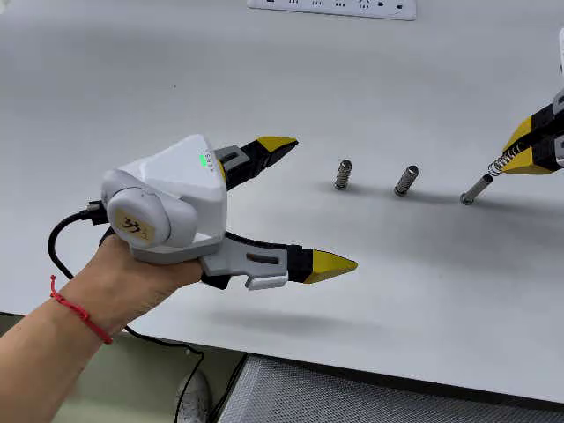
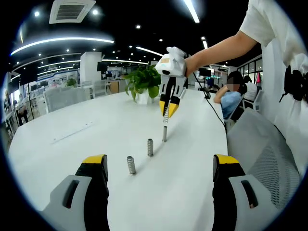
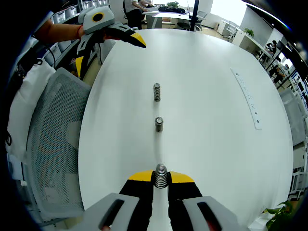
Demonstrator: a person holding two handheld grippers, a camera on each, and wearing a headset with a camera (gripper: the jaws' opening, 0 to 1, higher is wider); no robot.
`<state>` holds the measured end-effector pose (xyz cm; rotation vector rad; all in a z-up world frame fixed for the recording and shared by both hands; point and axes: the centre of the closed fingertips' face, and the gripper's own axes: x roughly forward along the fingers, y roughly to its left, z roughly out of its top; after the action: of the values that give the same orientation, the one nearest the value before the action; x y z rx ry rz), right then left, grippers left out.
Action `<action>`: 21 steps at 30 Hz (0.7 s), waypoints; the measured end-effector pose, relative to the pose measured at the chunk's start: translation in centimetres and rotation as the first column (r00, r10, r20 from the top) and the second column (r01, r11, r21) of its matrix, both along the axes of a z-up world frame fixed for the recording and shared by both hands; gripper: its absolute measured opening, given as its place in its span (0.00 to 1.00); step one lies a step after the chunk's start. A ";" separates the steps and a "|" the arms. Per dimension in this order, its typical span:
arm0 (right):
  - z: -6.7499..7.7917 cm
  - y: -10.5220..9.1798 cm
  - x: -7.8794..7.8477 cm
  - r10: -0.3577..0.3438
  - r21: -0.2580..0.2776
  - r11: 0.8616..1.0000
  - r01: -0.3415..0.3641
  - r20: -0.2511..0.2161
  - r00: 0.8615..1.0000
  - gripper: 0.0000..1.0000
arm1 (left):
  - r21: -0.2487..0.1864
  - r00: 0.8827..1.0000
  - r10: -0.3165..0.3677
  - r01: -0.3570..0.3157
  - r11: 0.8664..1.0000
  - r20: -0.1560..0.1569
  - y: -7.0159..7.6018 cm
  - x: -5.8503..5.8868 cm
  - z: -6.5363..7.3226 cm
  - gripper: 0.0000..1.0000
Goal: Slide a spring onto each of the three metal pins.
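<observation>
Three metal pins stand in a row on the white table point(image 1: 264, 79). The left pin point(image 1: 343, 174) and the middle pin point(image 1: 405, 180) each wear a spring. The right pin point(image 1: 476, 189) is bare. My right gripper point(image 1: 518, 155) is shut on a spring point(image 1: 503, 159) held just above that bare pin; the same spring point(image 3: 160, 175) sits between its yellow tips. My left gripper point(image 1: 326, 203) is open and holds nothing, hovering left of the pins, with one yellow fingertip point(image 2: 94, 160) near the sprung pin point(image 2: 131, 165).
A white power strip point(image 1: 333, 7) lies at the table's far edge. A mesh chair point(image 3: 53, 139) stands by the near edge. A potted plant point(image 2: 140, 84) sits further along the table, and a seated person point(image 2: 234, 94) is beyond it.
</observation>
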<state>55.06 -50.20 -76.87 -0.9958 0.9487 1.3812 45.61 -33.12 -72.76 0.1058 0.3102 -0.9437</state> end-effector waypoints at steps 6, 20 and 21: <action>-0.5 -0.1 -0.1 0.006 -0.017 1.000 -0.006 -0.003 1.000 0.07 | -0.005 1.000 0.001 -0.001 1.000 -0.005 0.1 0.0 -0.1 0.90; -1.0 0.3 0.0 0.018 -0.035 0.999 -0.018 -0.012 1.000 0.07 | -0.022 1.000 0.007 -0.007 1.000 -0.011 0.0 0.1 -0.1 0.89; -1.0 0.3 0.0 0.019 -0.036 0.999 -0.019 -0.012 1.000 0.07 | -0.023 1.000 0.007 -0.008 1.000 -0.011 0.0 0.2 -0.1 0.89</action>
<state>55.03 -49.89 -77.87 -1.0279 0.9780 1.3911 45.77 -33.07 -72.84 0.0783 0.3091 -0.9405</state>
